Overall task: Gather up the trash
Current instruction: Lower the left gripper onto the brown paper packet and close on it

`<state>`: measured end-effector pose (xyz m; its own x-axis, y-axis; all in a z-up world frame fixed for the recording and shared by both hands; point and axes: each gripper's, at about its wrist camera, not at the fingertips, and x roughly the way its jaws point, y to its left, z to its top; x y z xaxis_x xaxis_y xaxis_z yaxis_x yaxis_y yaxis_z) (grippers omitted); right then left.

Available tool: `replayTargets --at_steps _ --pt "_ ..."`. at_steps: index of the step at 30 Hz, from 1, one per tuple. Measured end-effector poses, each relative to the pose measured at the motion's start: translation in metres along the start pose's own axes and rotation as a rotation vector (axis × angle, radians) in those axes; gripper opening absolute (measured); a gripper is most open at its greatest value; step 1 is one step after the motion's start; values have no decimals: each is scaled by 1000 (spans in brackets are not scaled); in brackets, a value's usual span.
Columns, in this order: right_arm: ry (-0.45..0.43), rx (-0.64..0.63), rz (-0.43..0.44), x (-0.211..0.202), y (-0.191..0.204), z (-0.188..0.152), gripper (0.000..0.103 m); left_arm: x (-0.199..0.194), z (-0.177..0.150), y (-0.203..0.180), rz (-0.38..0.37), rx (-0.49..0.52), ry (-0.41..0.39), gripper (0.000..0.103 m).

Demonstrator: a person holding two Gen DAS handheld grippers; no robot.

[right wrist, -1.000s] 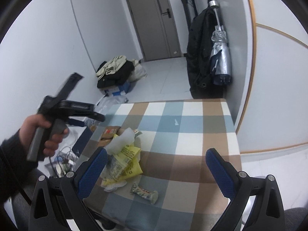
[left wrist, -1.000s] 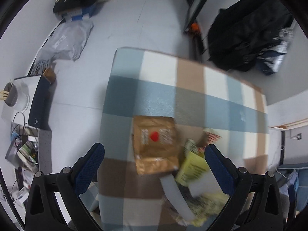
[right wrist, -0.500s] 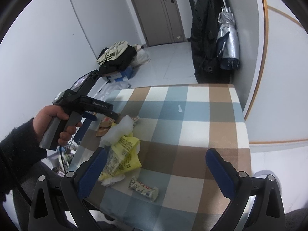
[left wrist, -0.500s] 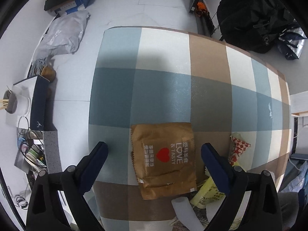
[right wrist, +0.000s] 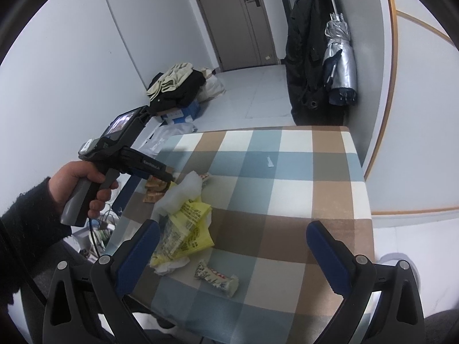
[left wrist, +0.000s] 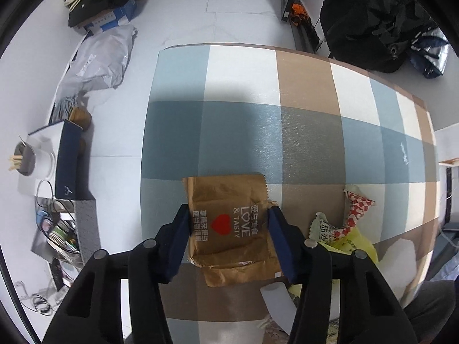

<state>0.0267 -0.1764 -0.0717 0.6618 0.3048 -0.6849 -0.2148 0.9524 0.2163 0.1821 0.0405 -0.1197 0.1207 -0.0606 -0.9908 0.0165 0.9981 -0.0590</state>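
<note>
Narrowing since a second ago, the left hand-held gripper (left wrist: 228,223) is now closing its blue jaws on either side of the crumpled brown paper food bag with a red heart (left wrist: 229,223).

Pointing straight down, it is straddling the bag, which is lying flat near the left edge of the blue, brown and white checked bench (left wrist: 258,132); whether the pads are pressing the paper yet is unclear. Just right of the bag, a red-and-white checked wrapper (left wrist: 357,210), a crinkled yellow plastic bag (right wrist: 190,226) and a white crumpled tissue (right wrist: 183,192) are lying in a loose heap. Nearer the bench's front edge, a small printed snack wrapper (right wrist: 216,278) is sitting apart. The right hand-held gripper (right wrist: 232,253) is hovering over the bench, spread wide and holding nothing.
</note>
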Motion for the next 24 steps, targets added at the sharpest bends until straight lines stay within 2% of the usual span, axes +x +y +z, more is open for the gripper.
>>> replayTargets --at_steps 8,16,19,24 --pt "-8 -3 -18 -3 1 -4 103 2 9 0 -55 -40 -7 41" --pt "-11 -4 -47 -2 1 -5 103 -2 4 7 -65 -51 -20 29" --pt "-11 -5 -54 0 3 -6 103 -4 2 11 -75 -53 -27 17" --pt "-11 -20 -64 1 8 -8 103 -6 -2 16 -93 -59 -39 13"
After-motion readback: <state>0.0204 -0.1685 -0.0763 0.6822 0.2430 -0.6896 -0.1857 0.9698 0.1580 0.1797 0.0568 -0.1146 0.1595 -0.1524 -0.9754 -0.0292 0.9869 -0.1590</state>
